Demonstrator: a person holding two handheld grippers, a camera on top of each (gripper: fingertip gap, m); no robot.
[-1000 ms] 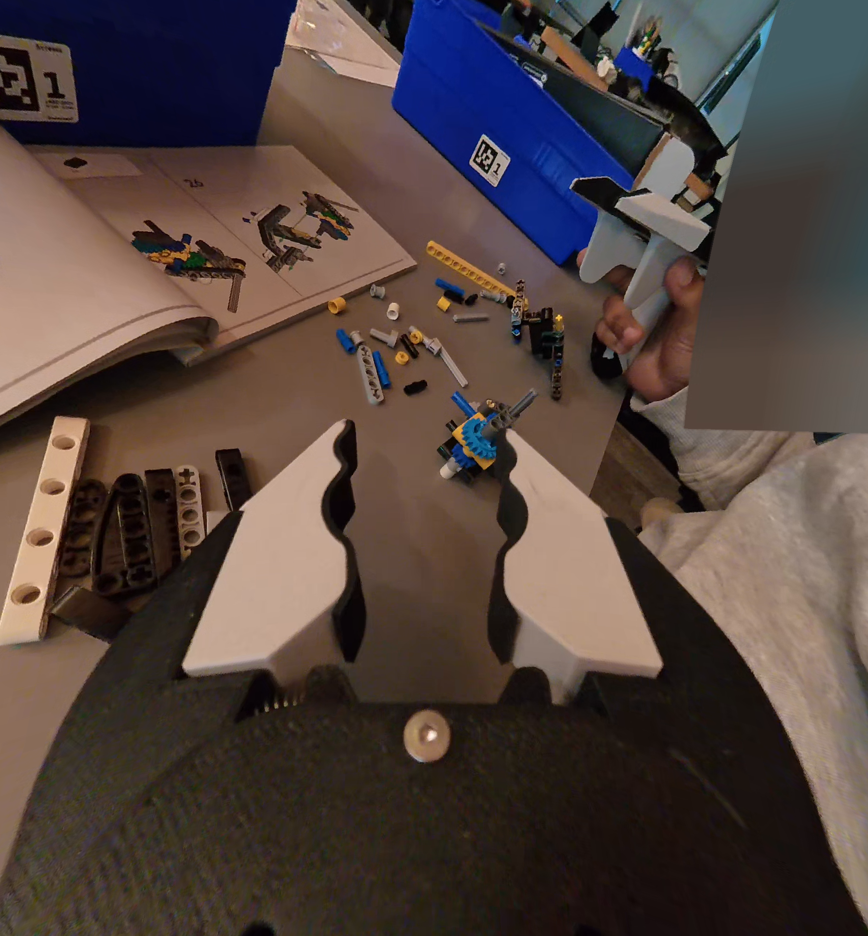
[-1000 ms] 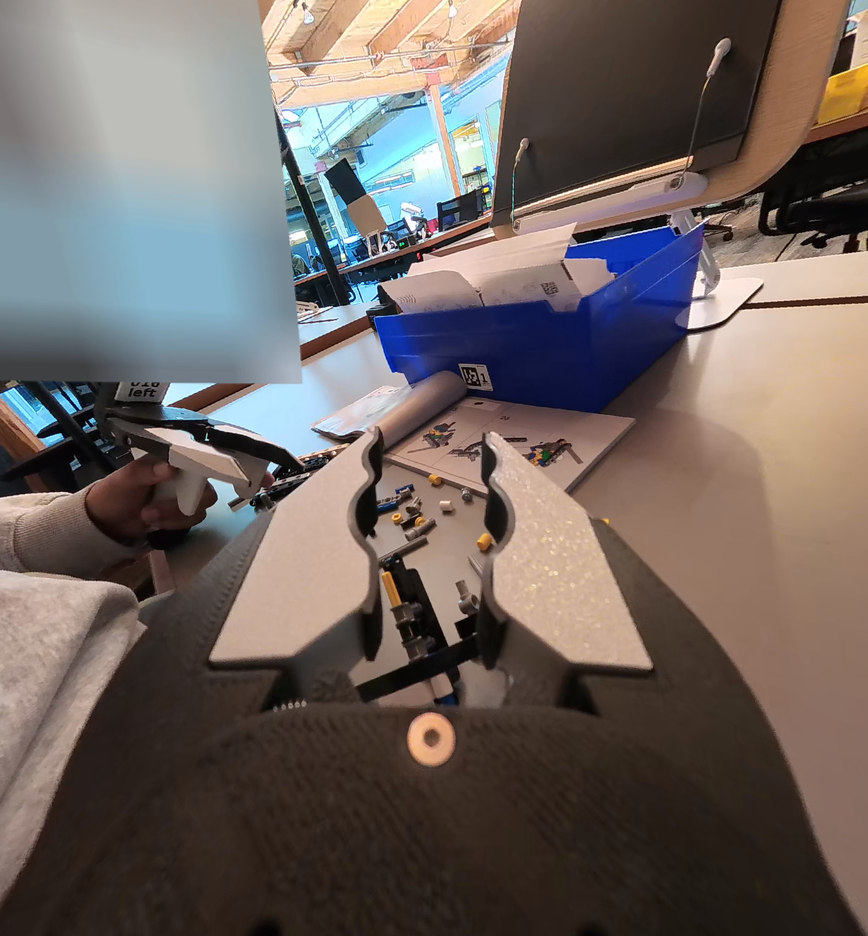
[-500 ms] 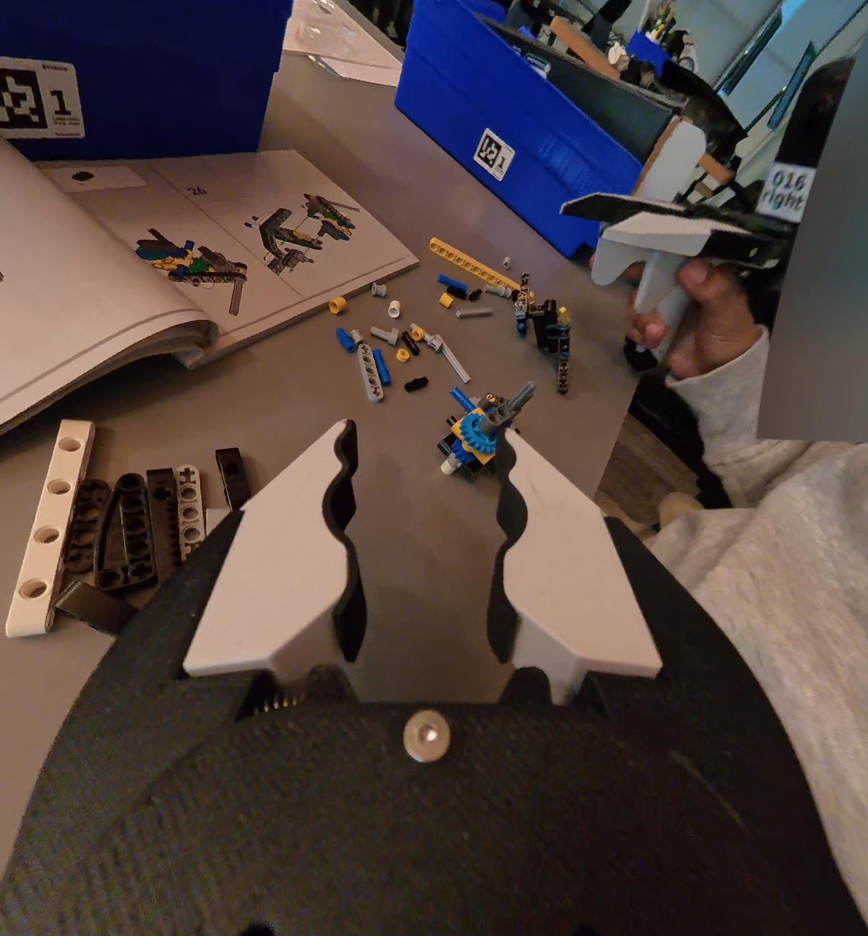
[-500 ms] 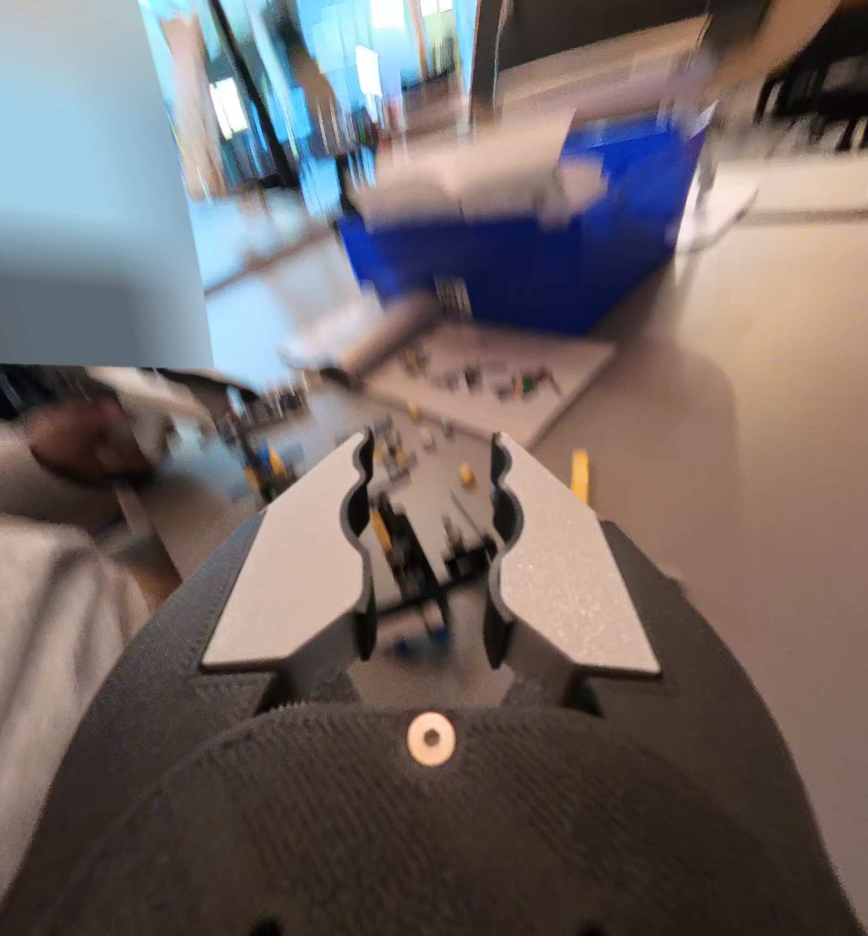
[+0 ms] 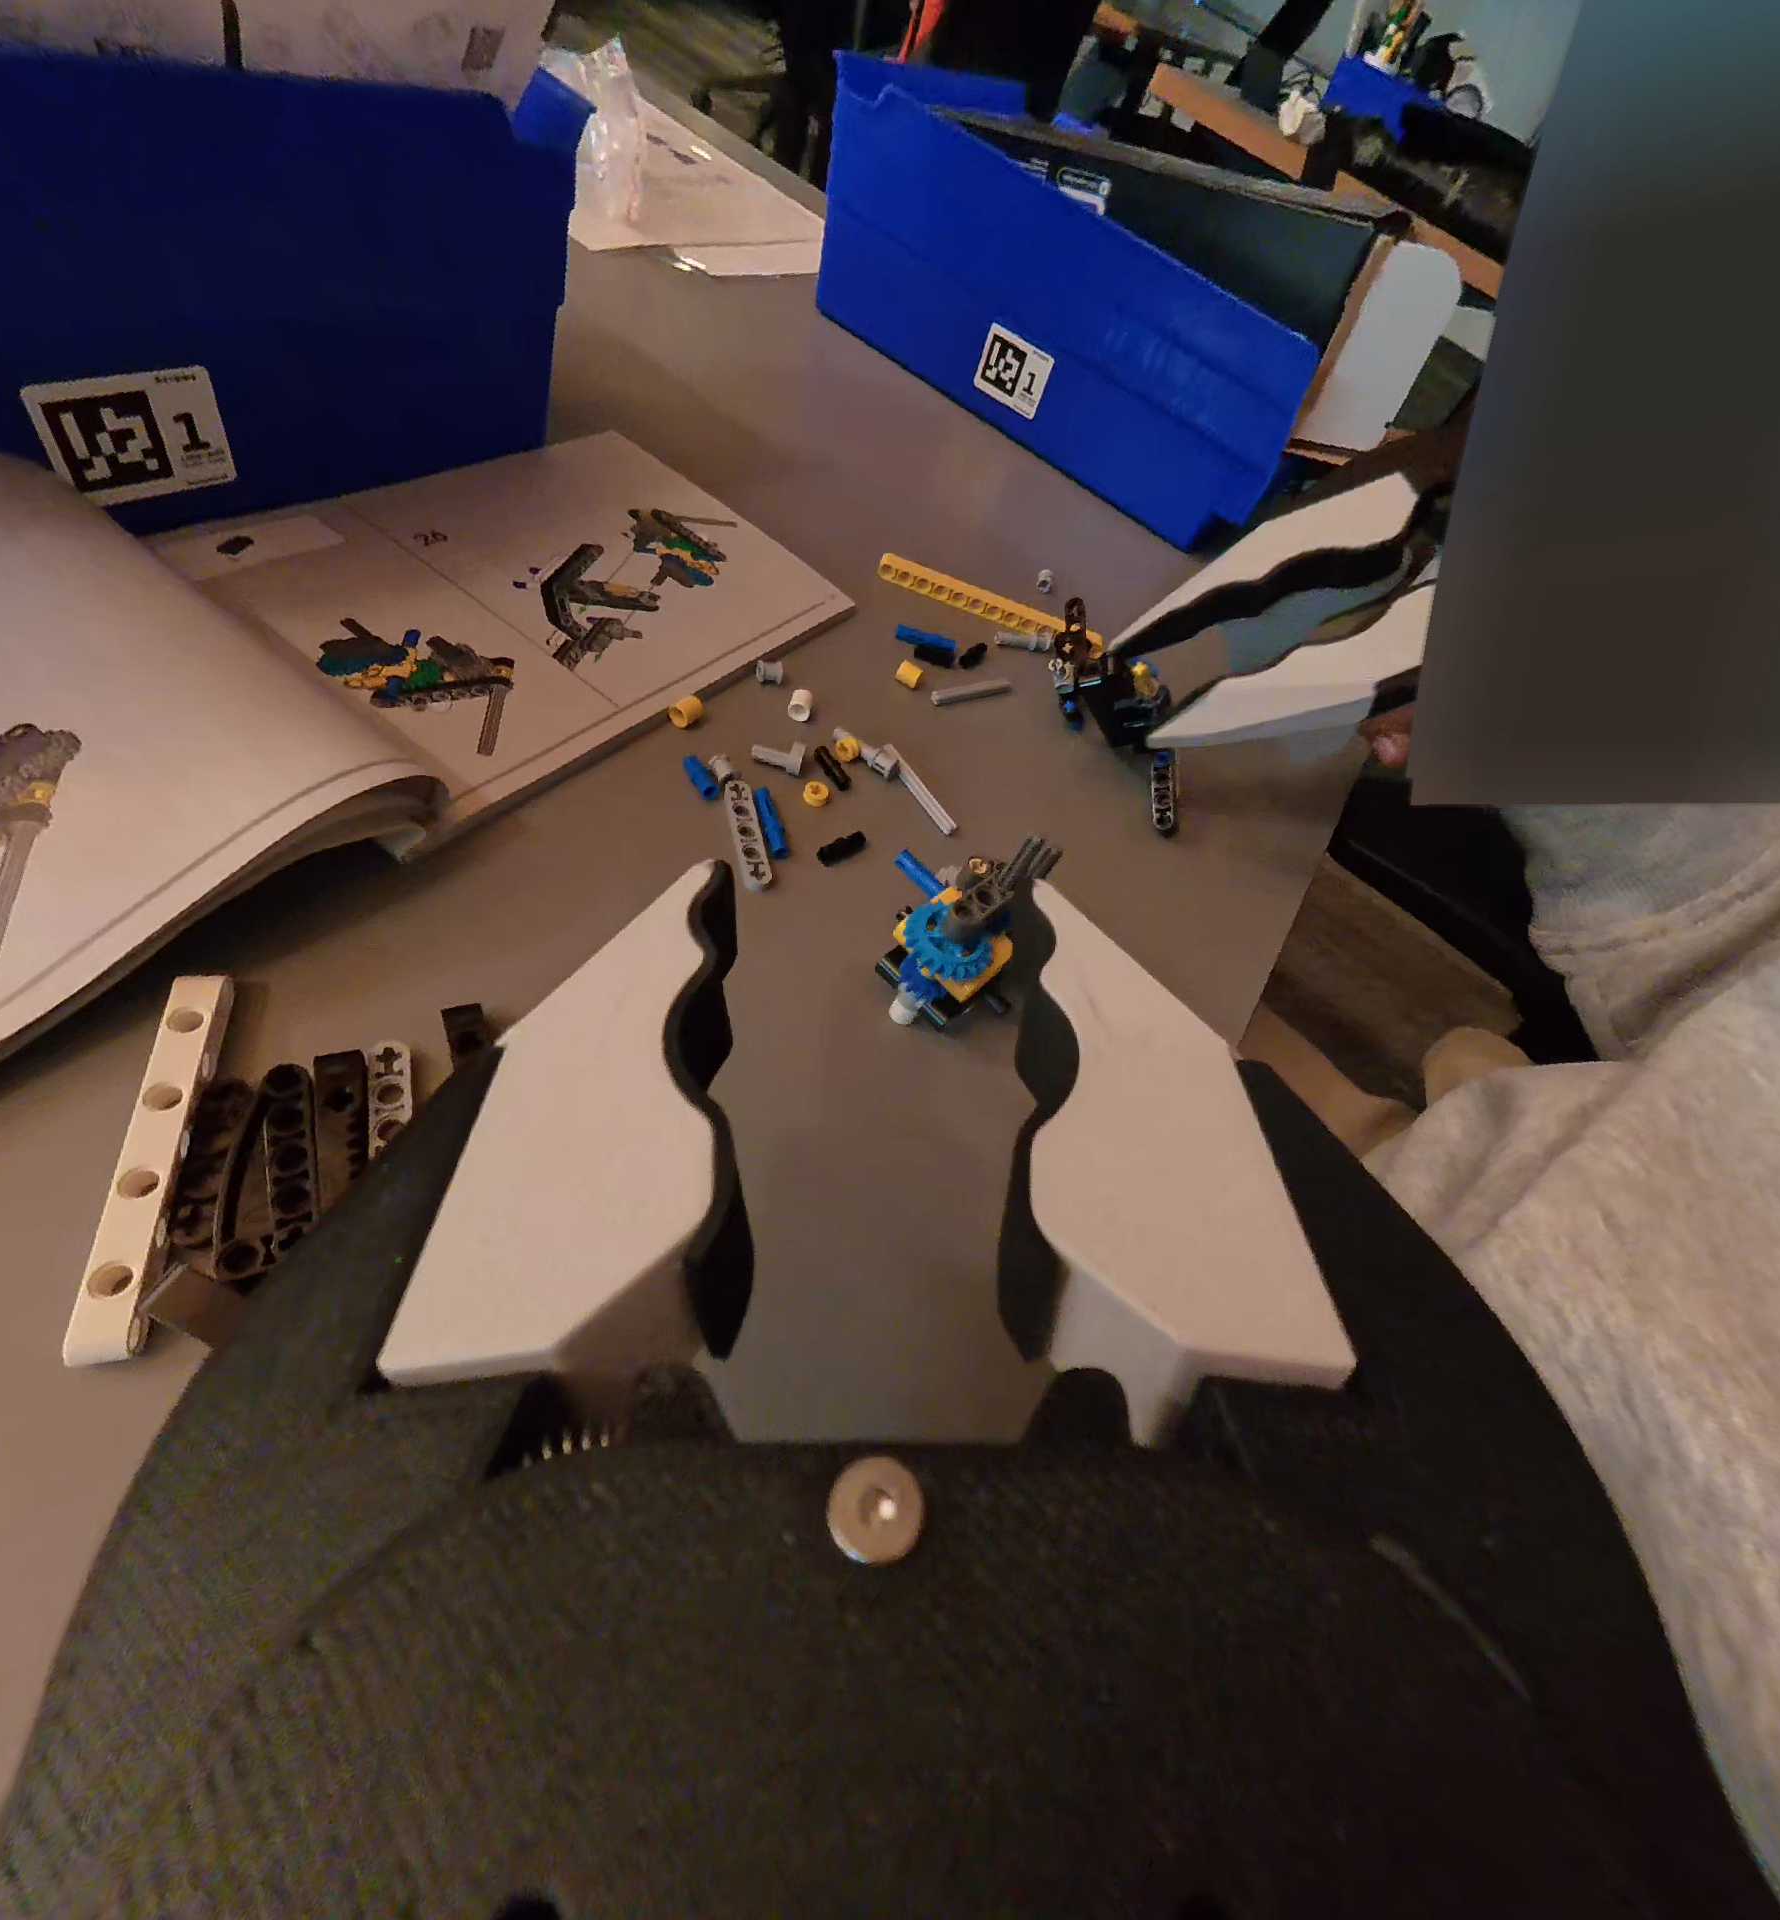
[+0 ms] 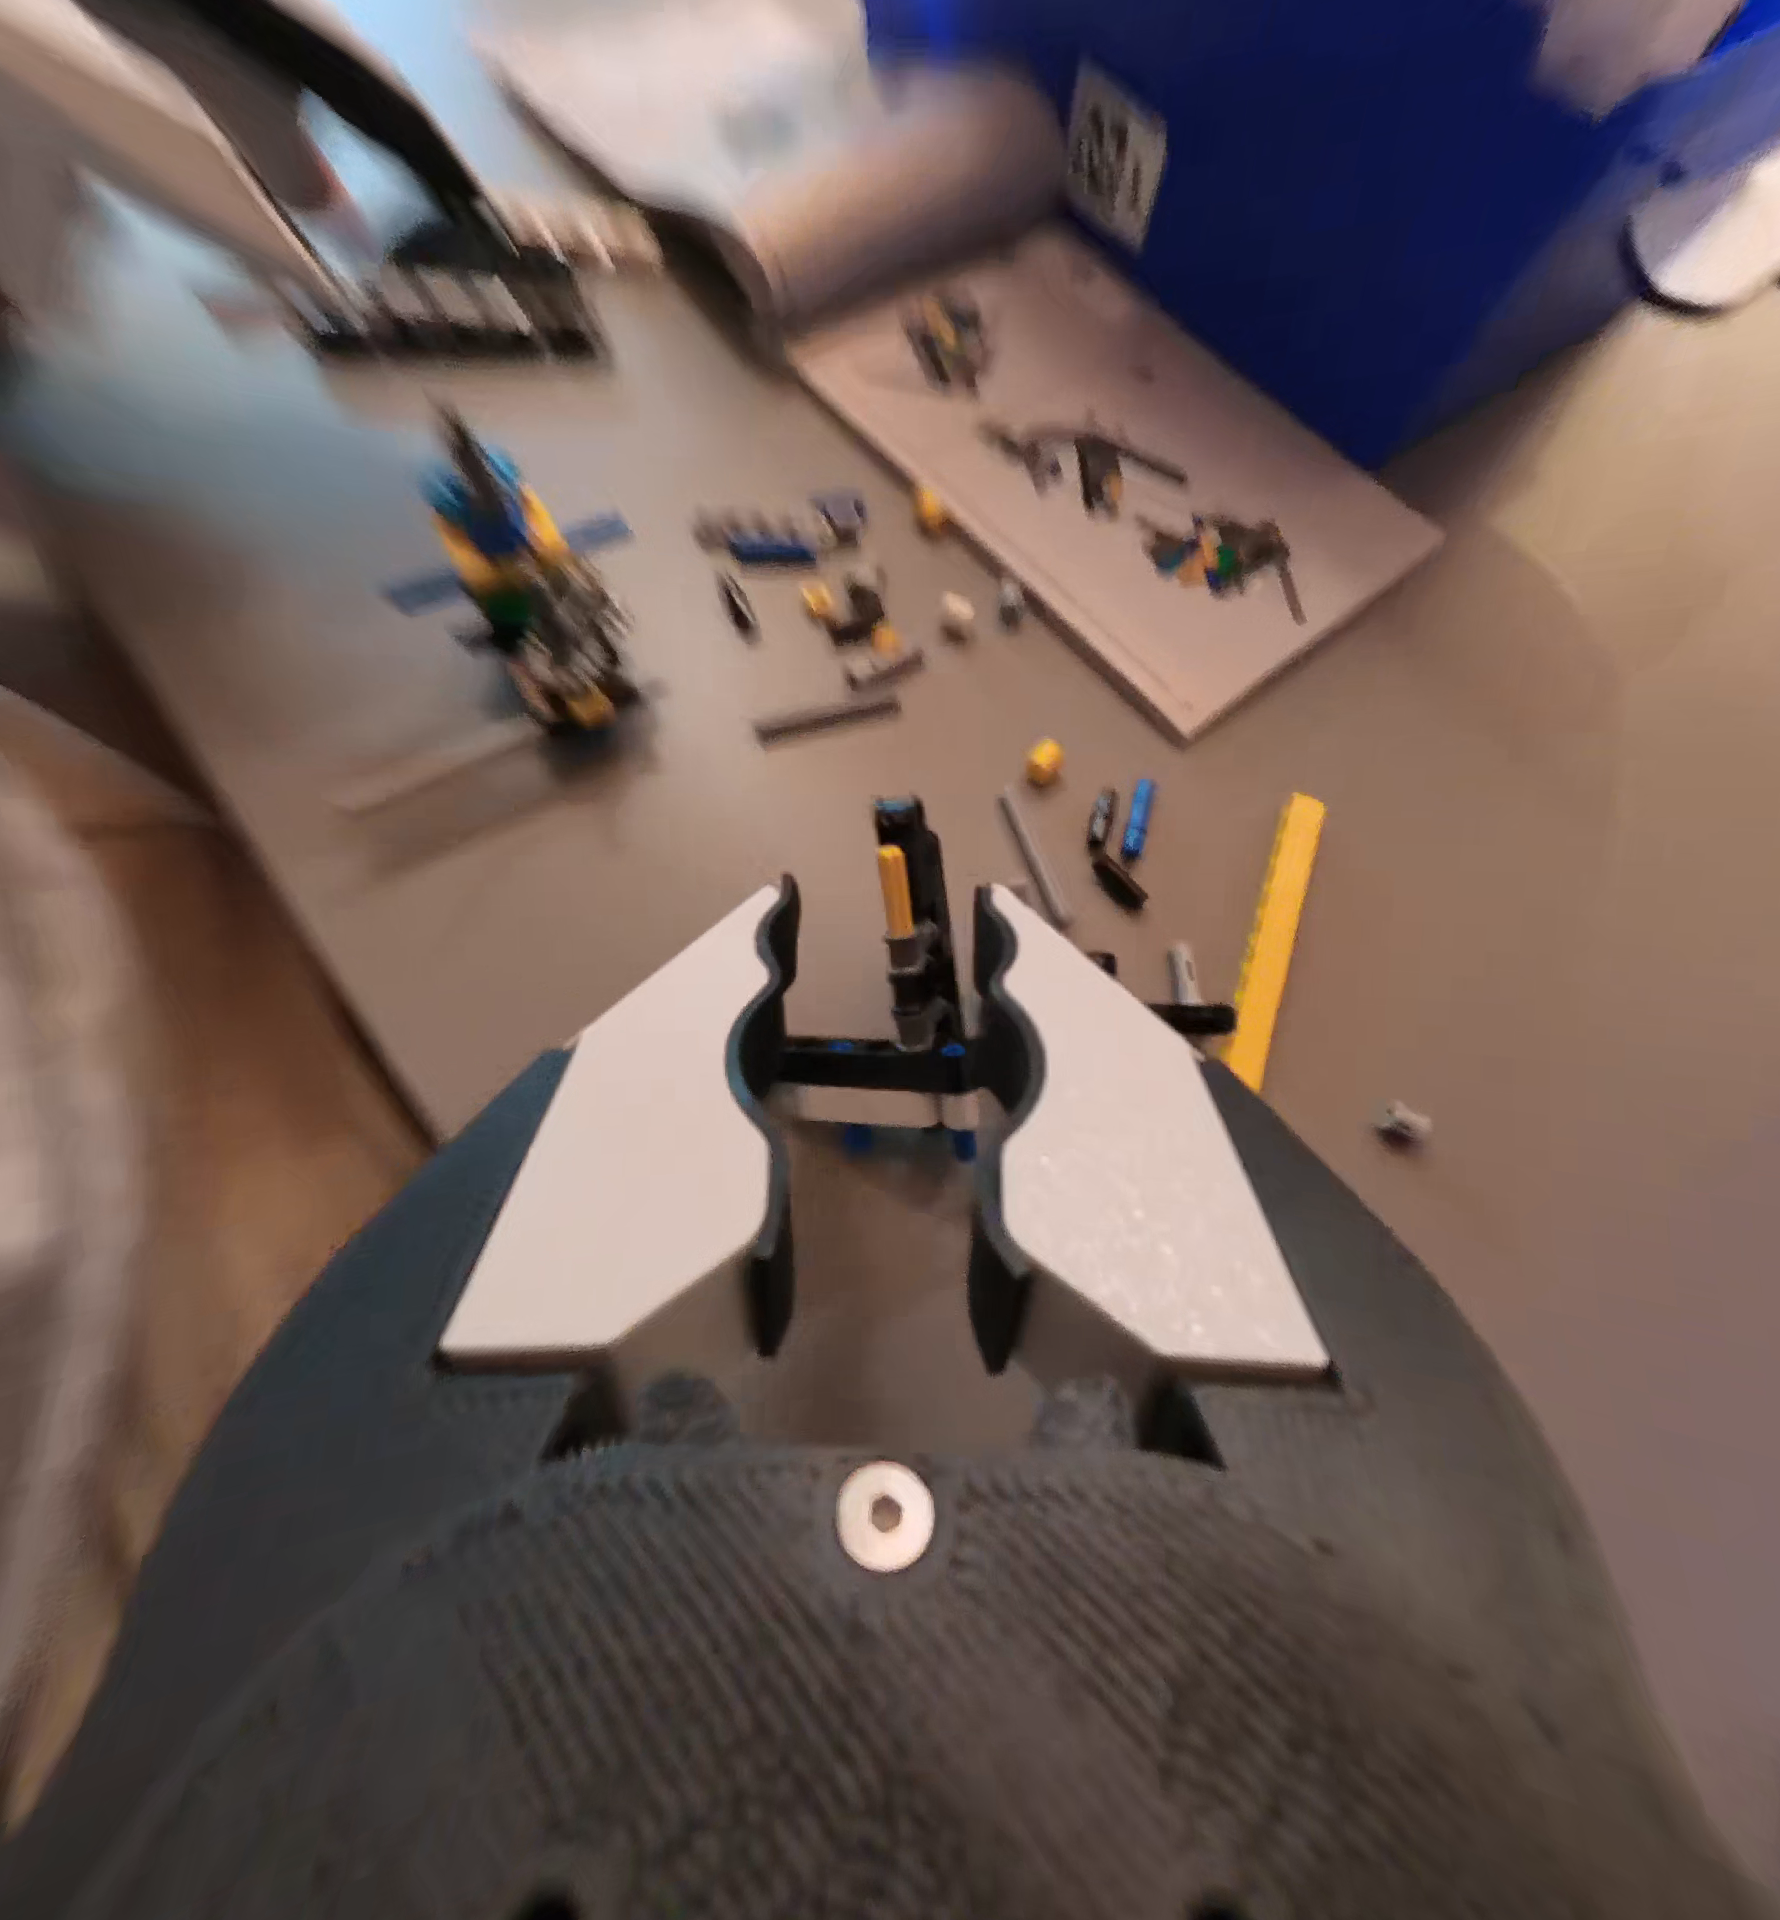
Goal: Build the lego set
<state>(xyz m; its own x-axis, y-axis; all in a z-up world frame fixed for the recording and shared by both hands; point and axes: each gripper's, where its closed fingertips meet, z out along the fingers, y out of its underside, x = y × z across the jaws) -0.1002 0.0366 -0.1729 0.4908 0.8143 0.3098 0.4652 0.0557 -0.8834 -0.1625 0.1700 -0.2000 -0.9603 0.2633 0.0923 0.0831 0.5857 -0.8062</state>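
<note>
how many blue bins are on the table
2. One blue bin stands at the far left, behind the open instruction booklet. The second blue bin stands at the far right, beyond the loose lego pieces. More may sit outside the view.

You work at a grey table (image 5: 720,395) under dim, warm light. Two blue bins (image 5: 1062,312) stand at its far side. Beyond them you see dark desks (image 5: 1229,114); wood floor (image 5: 1385,966) shows past the table's edge.
</note>
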